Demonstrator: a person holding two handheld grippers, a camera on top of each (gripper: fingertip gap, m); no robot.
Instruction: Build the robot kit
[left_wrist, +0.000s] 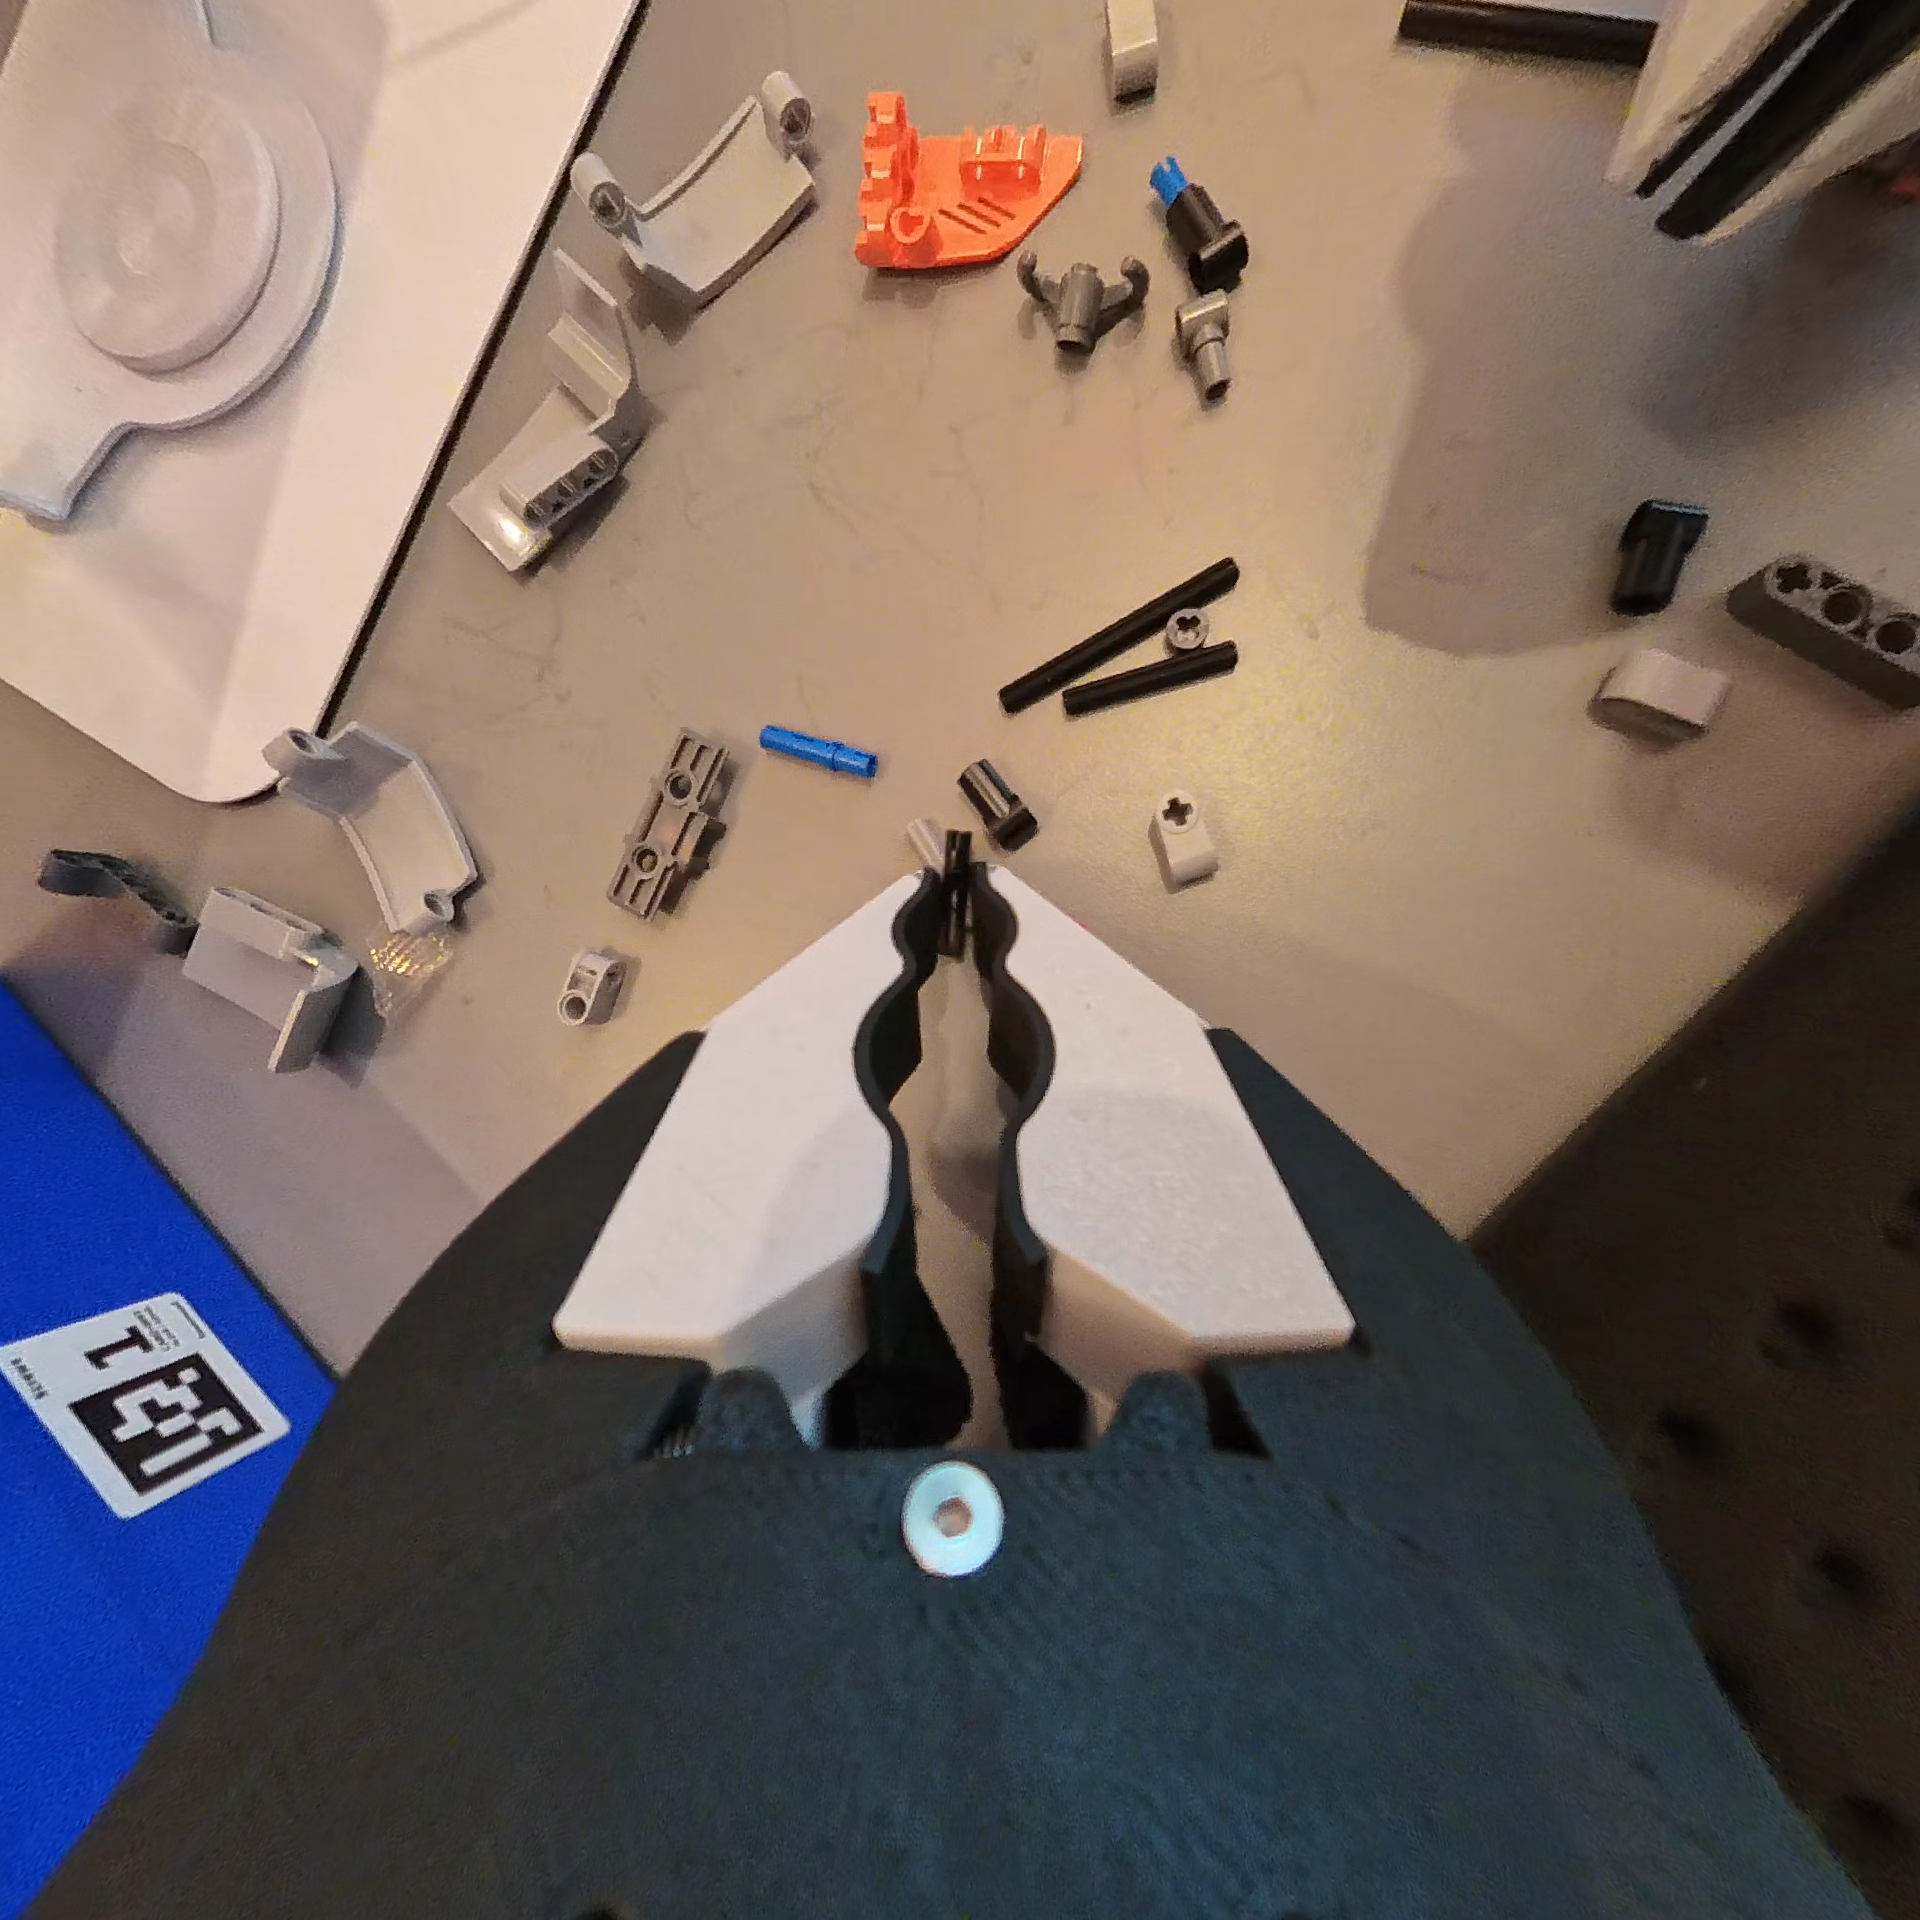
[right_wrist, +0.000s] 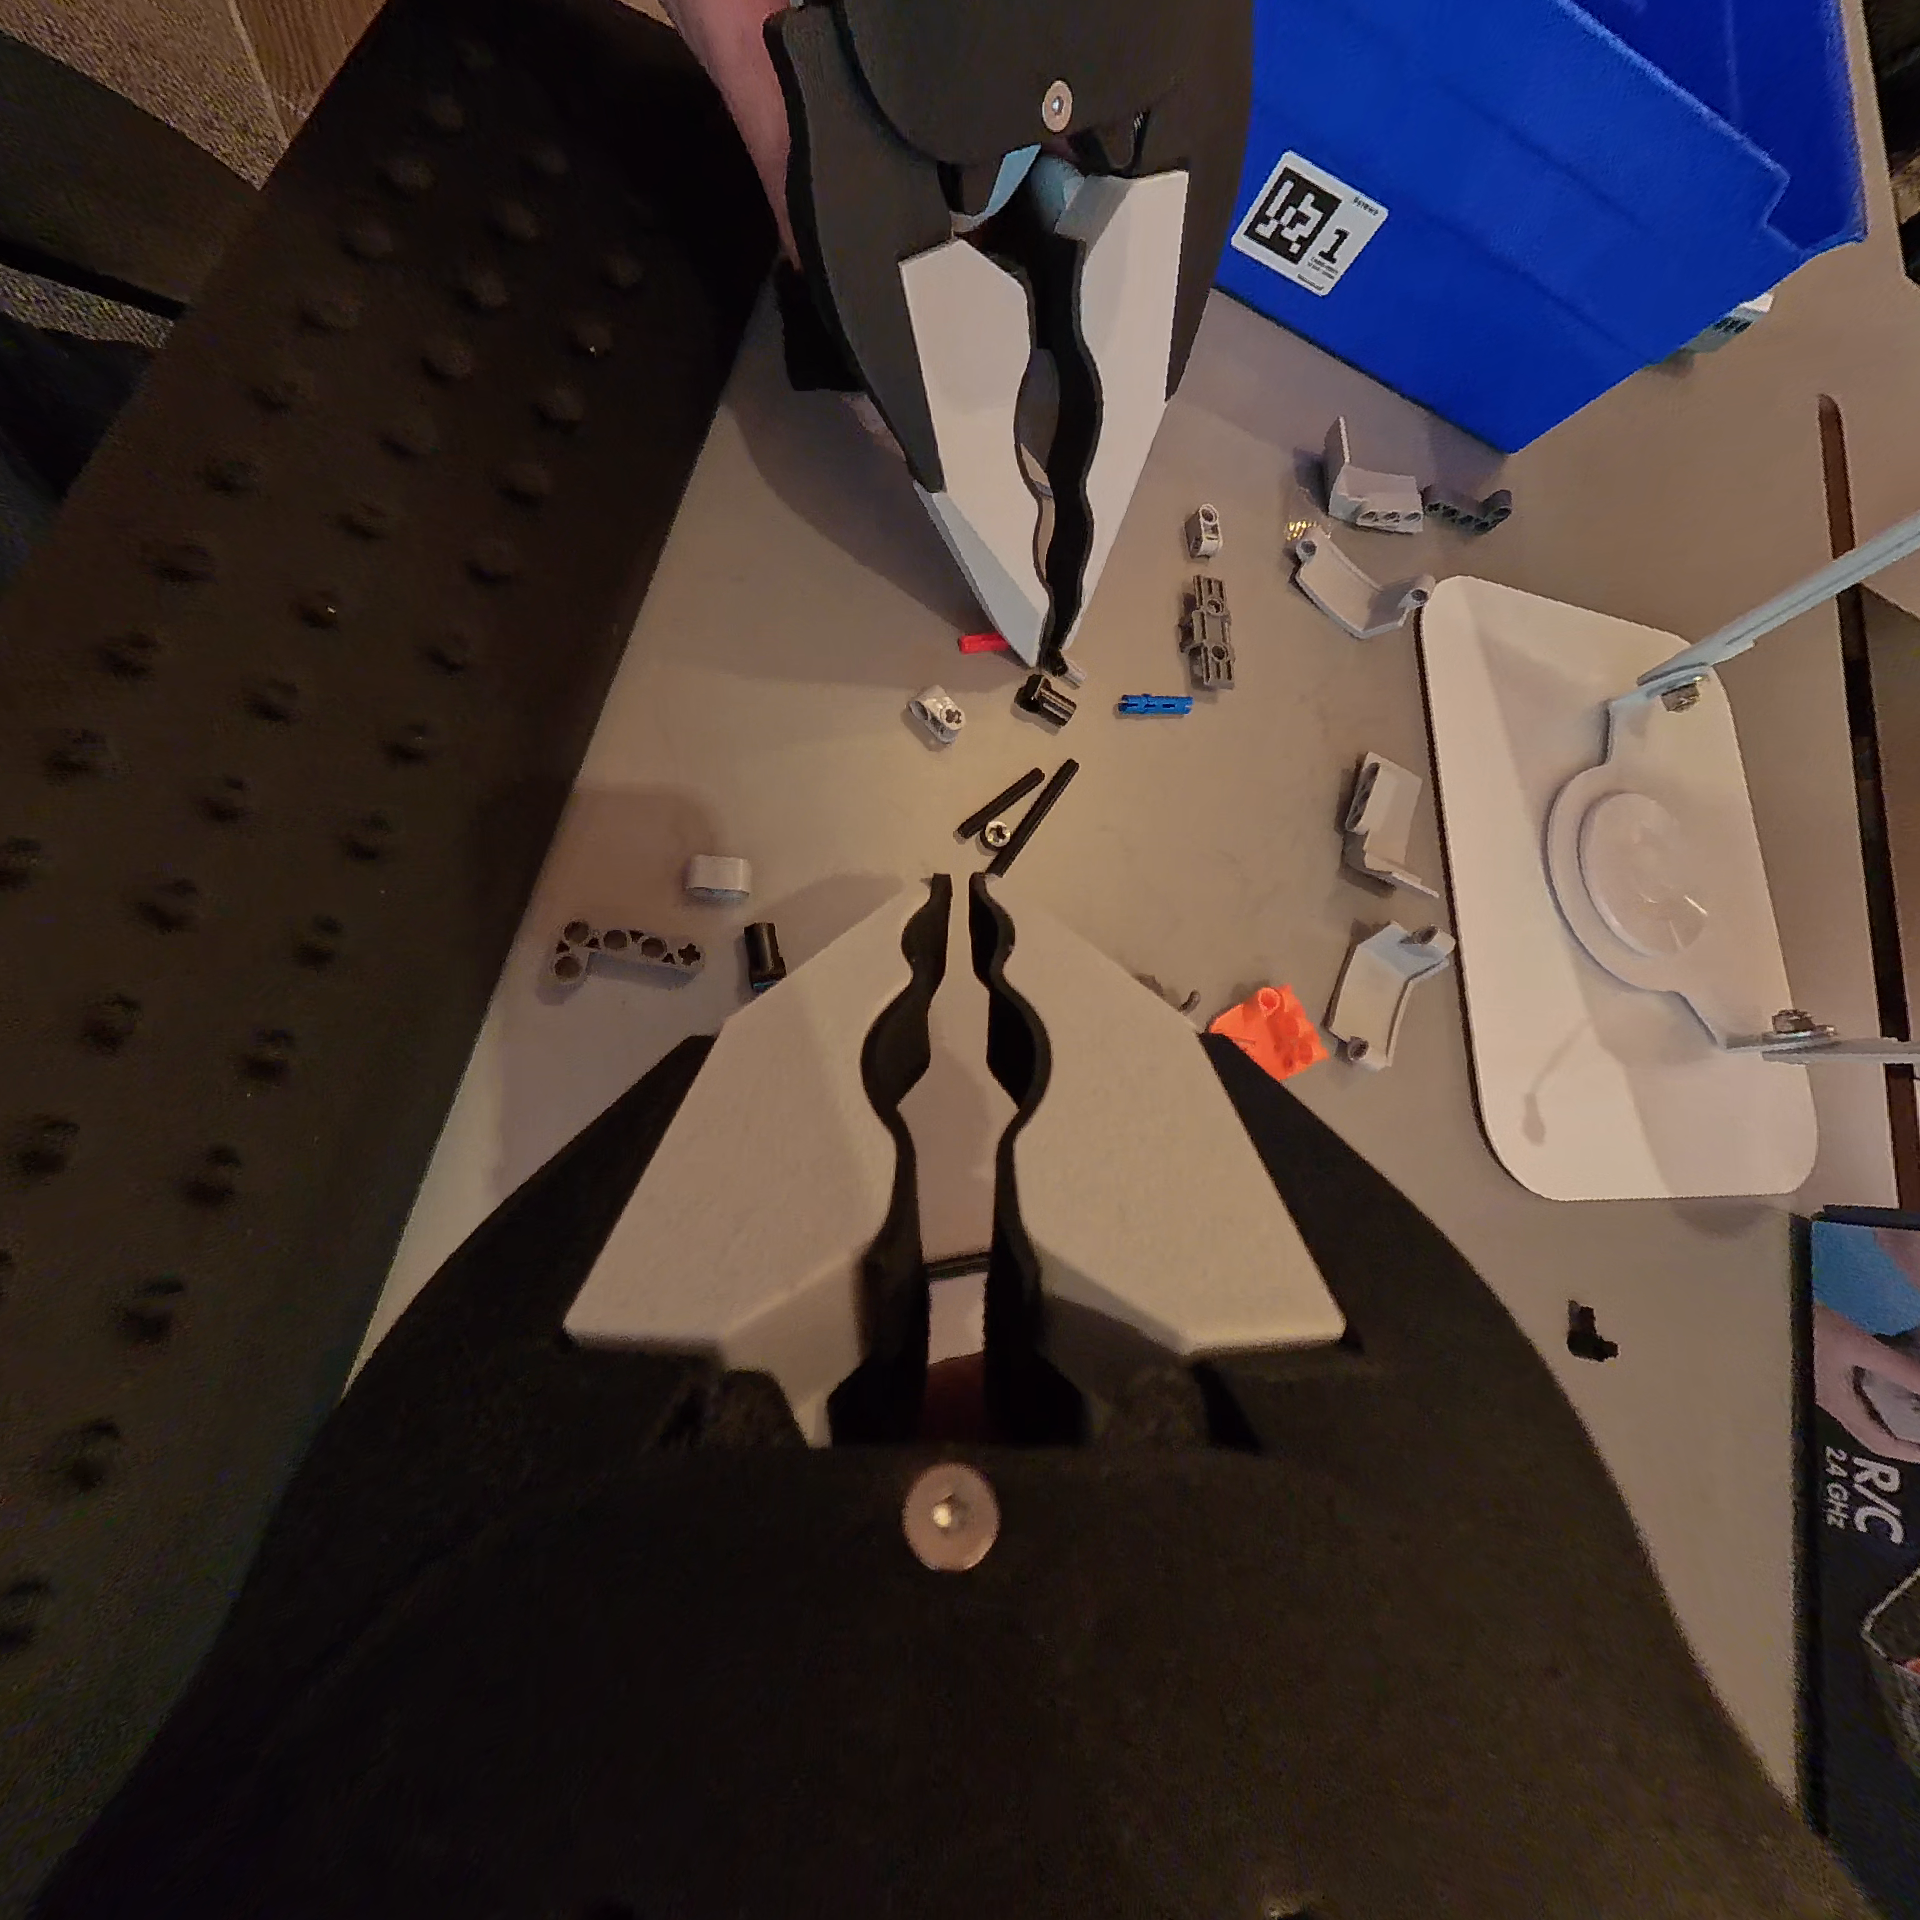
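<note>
Black small pin (left_wrist: 954, 883) pinched at tips of left gripper (left_wrist: 956, 896), jaws pressed on it, low over grey tabletop (left_wrist: 883, 499). Black short connector (left_wrist: 995, 804) just beside tips at 1 o'clock; blue pin (left_wrist: 819, 750) at 10 o'clock; two black axles (left_wrist: 1122, 649) farther at 12. Right gripper (right_wrist: 961, 883) empty, jaws nearly together with narrow gap, tips near axles. Blue bin (right_wrist: 1538, 197) and white tray (right_wrist: 1621, 1153) at table edges.
</note>
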